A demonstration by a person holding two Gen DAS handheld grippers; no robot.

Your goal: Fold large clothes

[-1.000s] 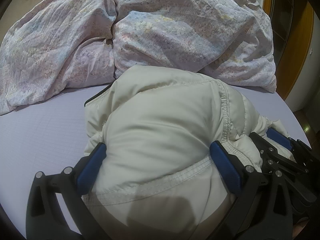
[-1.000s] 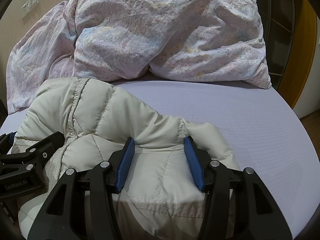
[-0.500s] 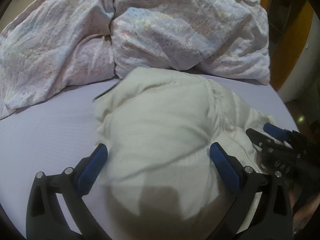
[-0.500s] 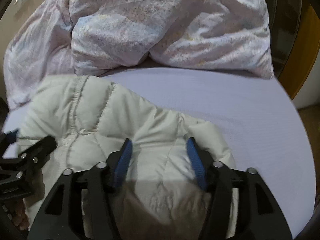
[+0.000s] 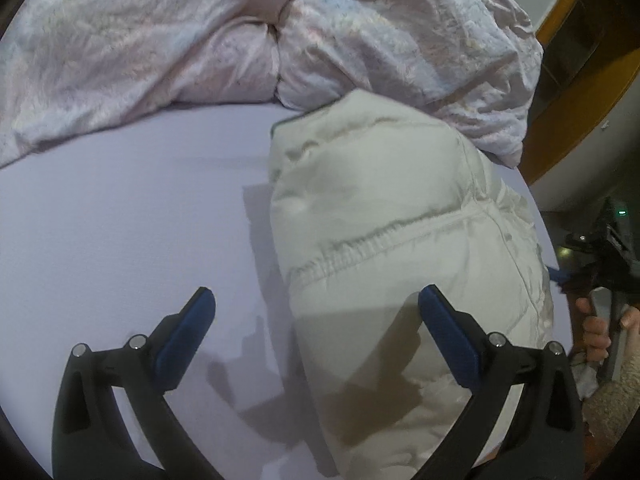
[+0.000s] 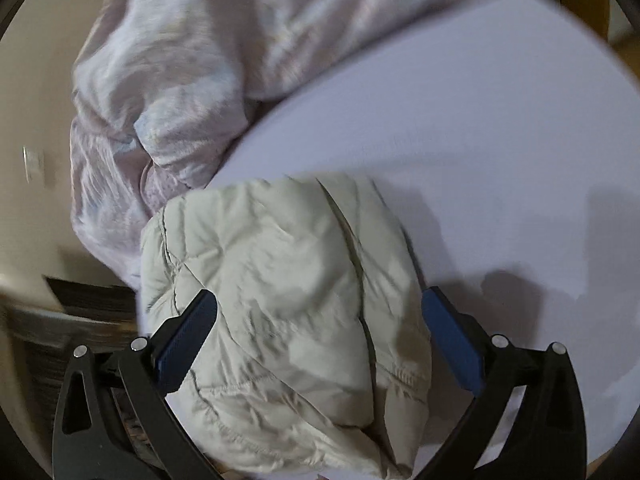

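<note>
Here the jacket (image 6: 288,292) lies loose between the opening right tool (image 6: 318,328).

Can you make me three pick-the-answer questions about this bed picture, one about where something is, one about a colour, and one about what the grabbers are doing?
1. Where does the puffy jacket lie?
A. on the floor
B. on the lilac sheet, next to the crumpled duvet
C. on a chair

2. What colour are the pads on the left gripper?
A. blue
B. red
C. yellow

3. What is the right gripper doing?
A. squeezing the jacket
B. holding the duvet
C. jaws opening wide, not pressing the jacket

Answers:
1 B: the jacket rests on the sheet below the duvet.
2 A: both pads look blue.
3 C: the pads stand clear of the cloth.
</note>
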